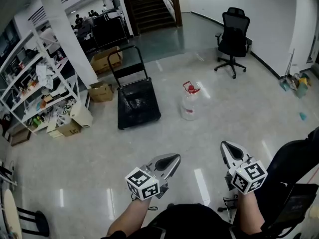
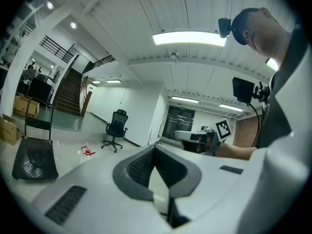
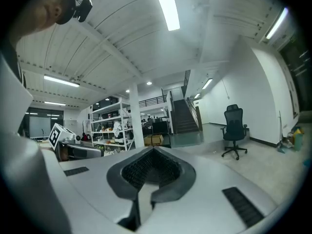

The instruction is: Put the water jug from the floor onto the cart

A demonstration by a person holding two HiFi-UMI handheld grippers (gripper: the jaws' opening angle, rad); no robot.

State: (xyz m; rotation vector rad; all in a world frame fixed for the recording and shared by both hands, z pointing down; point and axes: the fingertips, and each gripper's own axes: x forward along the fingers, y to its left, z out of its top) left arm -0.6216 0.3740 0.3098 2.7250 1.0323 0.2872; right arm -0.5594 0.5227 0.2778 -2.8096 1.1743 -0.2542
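Left gripper [image 1: 173, 159]; beyond, water jug [image 1: 190, 105] upright

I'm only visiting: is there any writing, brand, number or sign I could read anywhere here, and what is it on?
No text can be read in any view.
On the cardboard boxes: any print is too small to read.
On the water jug: no legible label.
On the marker cubes: black-and-white square patterns only, no letters or numbers.
On the shelf items: too small and blurred to read.
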